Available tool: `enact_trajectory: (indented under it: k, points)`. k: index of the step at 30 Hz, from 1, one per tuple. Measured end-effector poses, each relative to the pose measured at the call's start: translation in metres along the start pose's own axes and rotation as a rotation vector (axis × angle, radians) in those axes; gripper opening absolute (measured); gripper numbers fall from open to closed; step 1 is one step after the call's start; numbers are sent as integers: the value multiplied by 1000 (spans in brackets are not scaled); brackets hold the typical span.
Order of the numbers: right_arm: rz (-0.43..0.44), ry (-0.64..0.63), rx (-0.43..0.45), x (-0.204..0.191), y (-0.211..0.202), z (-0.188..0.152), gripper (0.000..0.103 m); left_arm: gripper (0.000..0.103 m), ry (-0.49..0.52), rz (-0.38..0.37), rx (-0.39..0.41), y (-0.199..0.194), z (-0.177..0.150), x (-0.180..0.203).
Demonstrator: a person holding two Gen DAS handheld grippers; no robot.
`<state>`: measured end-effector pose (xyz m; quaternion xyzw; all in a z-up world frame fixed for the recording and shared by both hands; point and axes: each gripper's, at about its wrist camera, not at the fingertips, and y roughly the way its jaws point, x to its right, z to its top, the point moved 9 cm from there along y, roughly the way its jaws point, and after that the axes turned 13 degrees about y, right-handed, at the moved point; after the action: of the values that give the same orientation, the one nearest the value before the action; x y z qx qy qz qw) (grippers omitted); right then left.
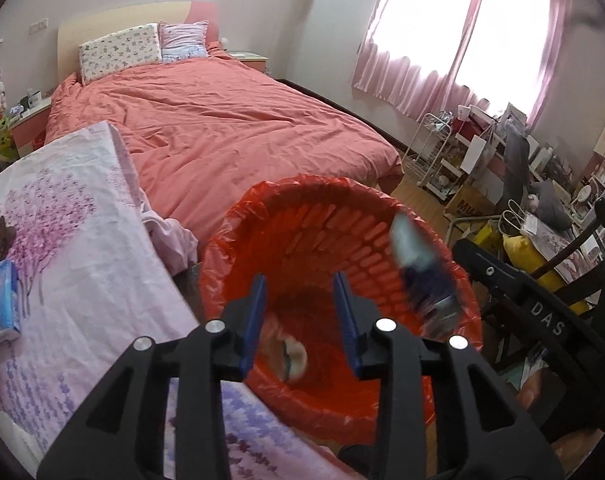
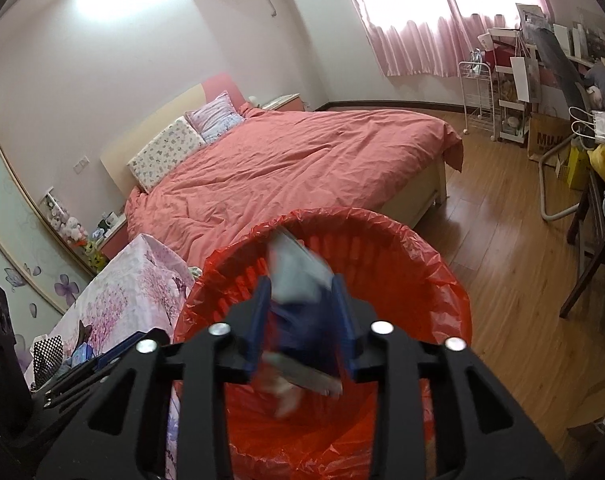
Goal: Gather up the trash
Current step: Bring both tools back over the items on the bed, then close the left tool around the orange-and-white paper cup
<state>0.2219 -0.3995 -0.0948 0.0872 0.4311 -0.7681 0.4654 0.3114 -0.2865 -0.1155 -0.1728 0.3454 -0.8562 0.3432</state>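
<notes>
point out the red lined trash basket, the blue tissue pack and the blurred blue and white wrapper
red lined trash basket [image 1: 342, 232]: left wrist view, inner wall
blue tissue pack [image 1: 0, 304]: left wrist view, front face
blurred blue and white wrapper [image 2: 302, 312]: right wrist view, its middle

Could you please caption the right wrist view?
Right gripper, jaws apart, with a blurred wrapper between them over the red-lined bin.

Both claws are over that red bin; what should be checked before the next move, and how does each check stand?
1. Left gripper open with nothing between its fingers: ok.
2. Right gripper let go of the blurred blue-and-white wrapper: cannot tell.
3. Both grippers above the red-lined wastebasket: ok.
4. Crumpled trash inside the wastebasket: ok.
5. Tissue pack on the flowered cloth collected: not ok.
</notes>
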Motion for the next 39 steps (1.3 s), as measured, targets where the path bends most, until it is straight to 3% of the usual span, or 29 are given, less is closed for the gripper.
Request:
enact_trajectory:
  k: [2, 9, 17, 27, 33, 39]
  points:
    - [-6, -11, 3, -3, -2, -1, 47, 42, -4, 21, 6, -8, -2, -7]
    - [-9, -41, 10, -20, -15, -5, 51, 52, -3, 97, 41, -51, -8, -32]
    - [8, -129, -11, -57, -29, -33, 53, 63, -54, 224, 90, -125, -37, -89]
    - [83, -268, -107, -123, -34, -98, 55, 66, -176, 422, 91, -213, -109, -190]
    - [115, -349, -172, -157, -33, -143, 55, 69, -306, 568, 77, -264, -165, -269]
    - [133, -416, -222, -183, -30, -179, 55, 74, -417, 674, 63, -292, -212, -328]
